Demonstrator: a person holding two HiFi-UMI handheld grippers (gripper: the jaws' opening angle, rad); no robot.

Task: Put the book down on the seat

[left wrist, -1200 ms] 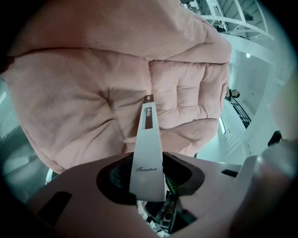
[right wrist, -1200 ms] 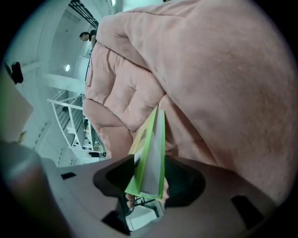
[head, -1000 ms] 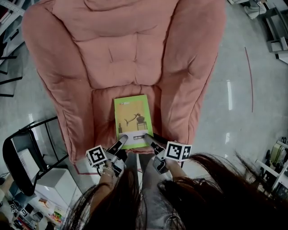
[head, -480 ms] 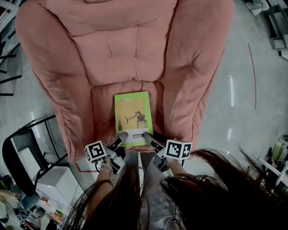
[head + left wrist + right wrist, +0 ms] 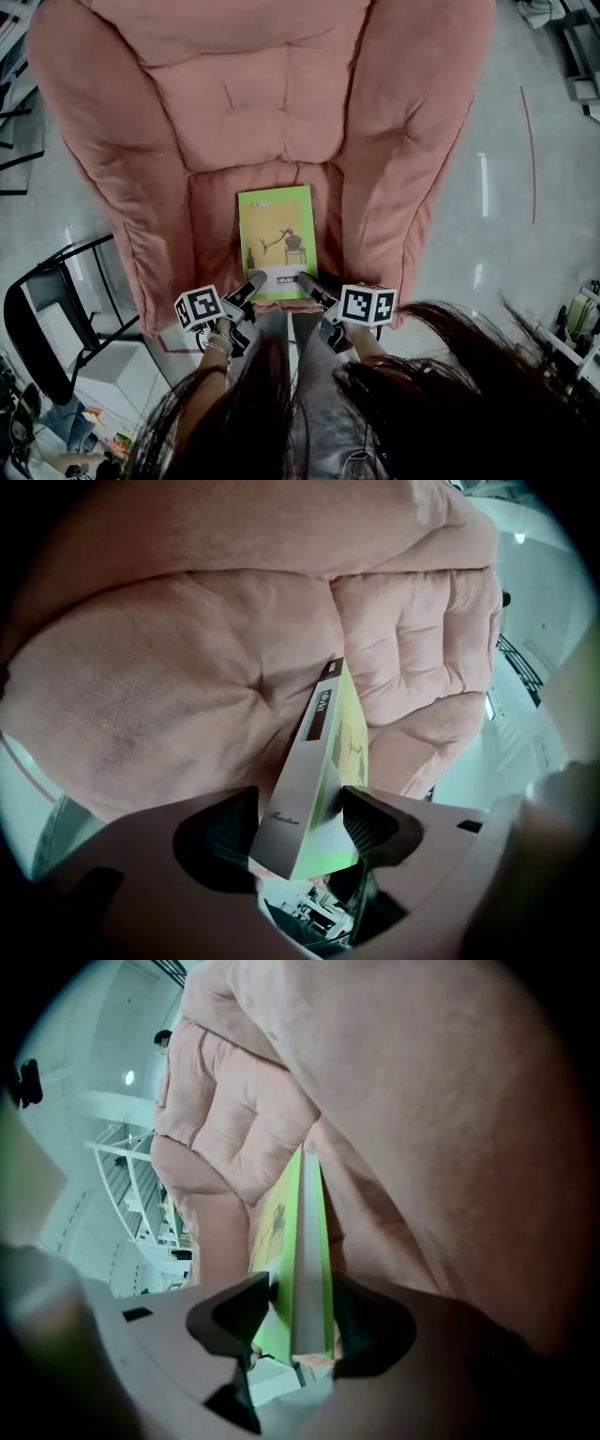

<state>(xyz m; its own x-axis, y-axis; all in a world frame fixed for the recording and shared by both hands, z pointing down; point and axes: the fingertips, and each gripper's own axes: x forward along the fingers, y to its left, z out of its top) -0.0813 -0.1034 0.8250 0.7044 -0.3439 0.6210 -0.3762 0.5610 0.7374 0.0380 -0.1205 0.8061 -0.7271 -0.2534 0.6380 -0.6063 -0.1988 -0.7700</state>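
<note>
Pink seat (image 5: 211,225) bears one green book (image 5: 276,234); left fingers (image 5: 214,841) just opening round it, right fingers (image 5: 367,1324) clamp it.

A black wire rack (image 5: 26,361) stands on the glossy pale floor (image 5: 525,253) at the left, with a white box (image 5: 98,364) just beside it and small clutter (image 5: 66,441) lower down. At the right, a thin red line (image 5: 530,141) crosses the floor. Shelving (image 5: 577,323) shows at the right edge.

left gripper (image 5: 300,829) fingers just opening round the book (image 5: 276,239), right gripper (image 5: 300,1312) clamped
</note>
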